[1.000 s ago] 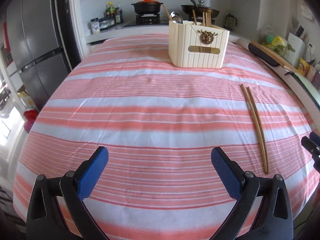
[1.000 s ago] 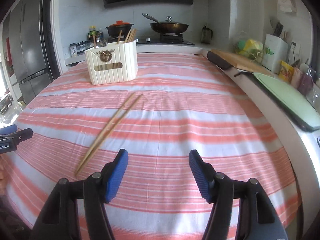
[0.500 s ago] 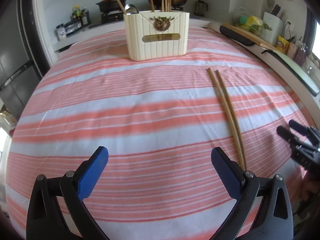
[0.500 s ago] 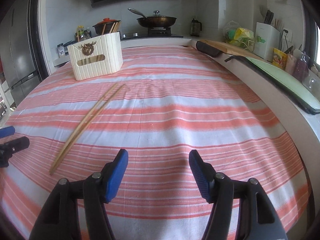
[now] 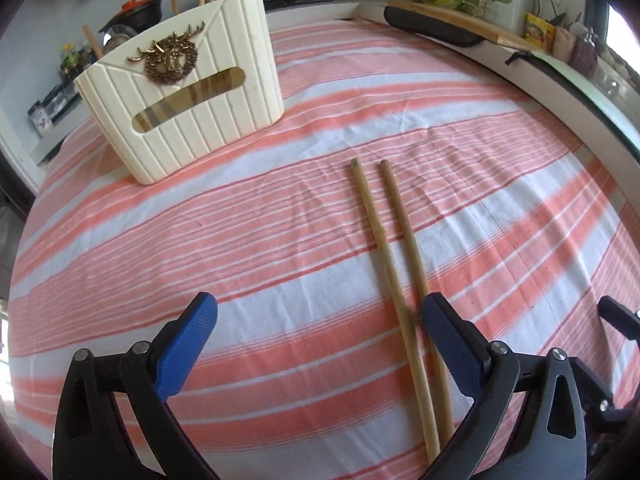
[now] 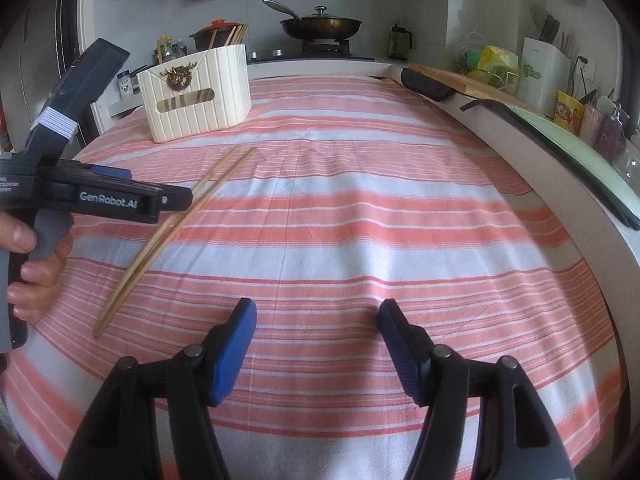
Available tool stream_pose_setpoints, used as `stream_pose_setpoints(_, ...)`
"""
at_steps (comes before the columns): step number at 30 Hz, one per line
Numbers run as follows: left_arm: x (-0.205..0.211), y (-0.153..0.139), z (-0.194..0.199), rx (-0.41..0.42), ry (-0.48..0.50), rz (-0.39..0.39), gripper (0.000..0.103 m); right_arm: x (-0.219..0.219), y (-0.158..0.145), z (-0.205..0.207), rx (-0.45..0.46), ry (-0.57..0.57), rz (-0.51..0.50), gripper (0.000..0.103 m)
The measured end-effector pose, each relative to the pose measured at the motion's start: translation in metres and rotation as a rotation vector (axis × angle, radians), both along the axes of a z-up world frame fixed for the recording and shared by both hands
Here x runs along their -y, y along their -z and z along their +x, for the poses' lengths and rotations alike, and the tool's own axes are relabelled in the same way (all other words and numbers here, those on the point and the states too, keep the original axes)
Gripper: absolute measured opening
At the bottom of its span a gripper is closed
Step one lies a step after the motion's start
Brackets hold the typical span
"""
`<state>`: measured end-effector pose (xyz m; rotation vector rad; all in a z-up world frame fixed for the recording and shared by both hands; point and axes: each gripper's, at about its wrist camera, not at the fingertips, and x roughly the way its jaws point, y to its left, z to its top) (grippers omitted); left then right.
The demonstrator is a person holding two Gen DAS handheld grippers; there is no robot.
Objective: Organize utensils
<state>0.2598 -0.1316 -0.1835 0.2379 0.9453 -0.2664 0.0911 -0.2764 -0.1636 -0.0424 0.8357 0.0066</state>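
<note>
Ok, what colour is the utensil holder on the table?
Cream utensil holder, ribbed, with a gold deer emblem; clearest in the left wrist view.

Black gripper [image 6: 314, 342], blue pads [image 6: 234, 350], seemingly textured

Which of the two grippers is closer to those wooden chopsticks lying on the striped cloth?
Left. The left gripper hangs open right over the chopsticks, one finger beside them. The right gripper sits off to their side above bare cloth.

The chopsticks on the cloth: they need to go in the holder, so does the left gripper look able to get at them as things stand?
Probably yes. The left gripper is open right over the chopsticks, one already between its fingers, the other under the right finger. Nothing lies on them.
</note>
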Motion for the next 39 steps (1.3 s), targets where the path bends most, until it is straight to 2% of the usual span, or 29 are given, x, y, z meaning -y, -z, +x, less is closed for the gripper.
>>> stream_pose_setpoints(3, -0.002, 0.002, 0.003, -0.013, -0.002, 0.010, 0.095, -0.001, 0.000, 0.001, -0.002, 0.001, 0.001, 0.066)
stream_pose_setpoints(5, -0.007, 0.003, 0.002, -0.039, 0.006, -0.042, 0.081, -0.001, 0.000, 0.001, -0.004, 0.001, -0.001, 0.066)
stream_pose_setpoints(6, -0.007, 0.003, 0.000, -0.043, 0.007, -0.052, 0.079, -0.002, 0.000, 0.002, -0.004, 0.001, -0.004, 0.066)
stream_pose_setpoints(7, -0.005, 0.002, -0.002, -0.040, 0.018, -0.053, 0.070, -0.002, 0.000, 0.002, -0.005, 0.001, -0.007, 0.066)
stream_pose_setpoints(8, -0.003, 0.001, -0.005, -0.035, 0.035, -0.055, 0.054, -0.002, 0.000, 0.002, -0.005, 0.001, -0.008, 0.066)
stream_pose_setpoints(9, 0.002, 0.000, -0.008, -0.029, 0.051, -0.054, 0.044, -0.003, 0.000, 0.002, -0.005, 0.001, -0.009, 0.066)
stream_pose_setpoints(10, 0.006, -0.001, -0.012, -0.023, 0.064, -0.046, 0.023, -0.003, 0.000, 0.002, -0.005, 0.001, -0.007, 0.066)
stream_pose_setpoints(11, 0.009, -0.001, -0.015, -0.018, 0.073, -0.037, 0.009, -0.003, 0.000, 0.002, -0.005, 0.001, -0.006, 0.066)
stream_pose_setpoints(13, 0.011, -0.001, -0.020, 0.000, 0.061, -0.023, 0.008, -0.003, 0.001, 0.002, -0.004, 0.002, -0.003, 0.066)
stream_pose_setpoints(16, -0.009, -0.003, -0.023, -0.013, -0.014, -0.064, 0.005, -0.001, 0.000, 0.001, -0.002, 0.003, 0.011, 0.066)
stream_pose_setpoints(19, -0.049, -0.008, -0.033, -0.010, -0.126, -0.104, 0.005, -0.001, -0.003, 0.001, -0.043, 0.023, 0.013, 0.066)
stream_pose_setpoints(22, -0.094, -0.014, -0.052, 0.011, -0.234, -0.125, 0.005, -0.007, -0.011, 0.003, -0.100, 0.032, 0.090, 0.066)
stream_pose_setpoints(25, -0.129, -0.015, -0.071, 0.014, -0.328, -0.135, 0.005, -0.030, -0.018, 0.012, -0.116, -0.038, 0.192, 0.065)
stream_pose_setpoints(28, -0.148, -0.008, -0.085, -0.005, -0.374, -0.141, 0.005, -0.072, -0.018, 0.025, -0.110, -0.133, 0.148, 0.065)
stream_pose_setpoints(31, -0.155, 0.001, -0.094, -0.021, -0.387, -0.140, 0.006, -0.109, -0.004, 0.039, -0.150, -0.221, 0.097, 0.062)
stream_pose_setpoints(32, -0.158, 0.003, -0.096, -0.019, -0.386, -0.148, 0.007, -0.115, 0.000, 0.041, -0.155, -0.225, 0.070, 0.060)
stream_pose_setpoints(34, -0.160, 0.002, -0.103, -0.007, -0.386, -0.146, 0.008, -0.122, 0.000, 0.037, -0.113, -0.208, -0.039, 0.034)
stream_pose_setpoints(35, -0.161, 0.002, -0.106, -0.006, -0.381, -0.147, 0.011, -0.119, -0.001, 0.034, -0.108, -0.200, -0.039, 0.026)
stream_pose_setpoints(36, -0.161, 0.002, -0.108, -0.004, -0.372, -0.148, 0.014, -0.114, -0.002, 0.031, -0.111, -0.180, -0.032, 0.013)
stream_pose_setpoints(37, -0.160, 0.002, -0.111, 0.000, -0.363, -0.147, 0.024, -0.107, -0.003, 0.027, -0.115, -0.166, -0.034, 0.010)
stream_pose_setpoints(38, -0.160, 0.002, -0.114, 0.003, -0.353, -0.146, 0.041, -0.101, -0.003, 0.022, -0.116, -0.157, -0.043, 0.009)
stream_pose_setpoints(39, -0.159, 0.002, -0.117, 0.006, -0.347, -0.145, 0.051, -0.093, -0.004, 0.017, -0.118, -0.144, -0.058, 0.008)
